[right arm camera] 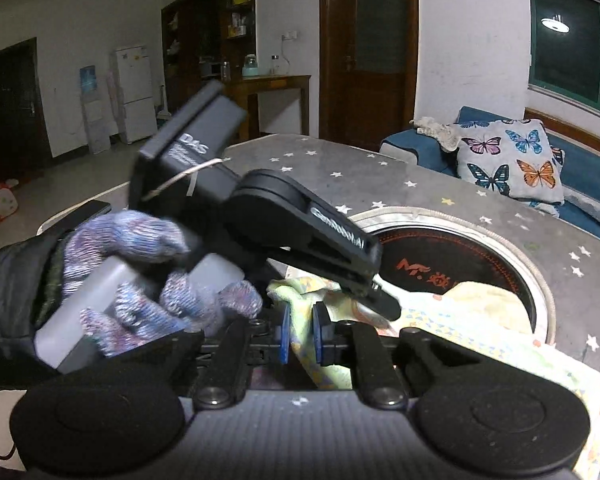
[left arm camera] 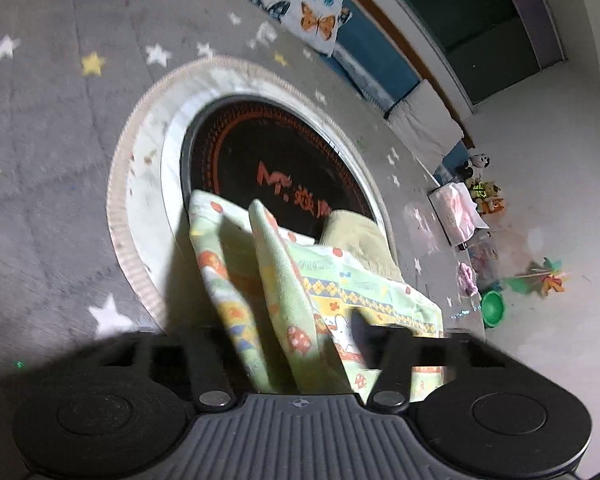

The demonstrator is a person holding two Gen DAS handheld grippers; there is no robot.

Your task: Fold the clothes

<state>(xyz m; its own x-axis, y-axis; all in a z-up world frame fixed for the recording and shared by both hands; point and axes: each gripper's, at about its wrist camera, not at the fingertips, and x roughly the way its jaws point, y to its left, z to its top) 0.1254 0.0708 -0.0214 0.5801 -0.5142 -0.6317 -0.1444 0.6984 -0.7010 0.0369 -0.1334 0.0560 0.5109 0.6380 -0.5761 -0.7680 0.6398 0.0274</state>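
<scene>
Looking along left wrist view: the patterned garment (left arm camera: 292,280) rises in upright pleats from the table (left arm camera: 52,140) into the left gripper (left arm camera: 296,360).
Left fingers: hidden by cloth; cloth runs up between the linkage arms, so the grip on it reads as closed.
Garment place: lying over the near rim of the round black hotplate (left arm camera: 276,152) set in the table, with a plain yellow cloth (left arm camera: 356,236) beside it.
Progress: judged early; the fabric is bunched and lifted, no flat fold shows, and smoothing and folding are left.

Right wrist view: the right gripper (right arm camera: 300,332) has its blue pads (right arm camera: 285,332) closed on a ridge of the garment (right arm camera: 440,320).
Left gripper pose: the left gripper (right arm camera: 364,288) angles down from the upper left, its tip at the cloth just beyond the right one.
Gloved hand (right arm camera: 148,280): wrapped round the left gripper's handle.
Arrangement: both grippers pinch near each other, over the hotplate's (right arm camera: 440,256) near rim.
</scene>
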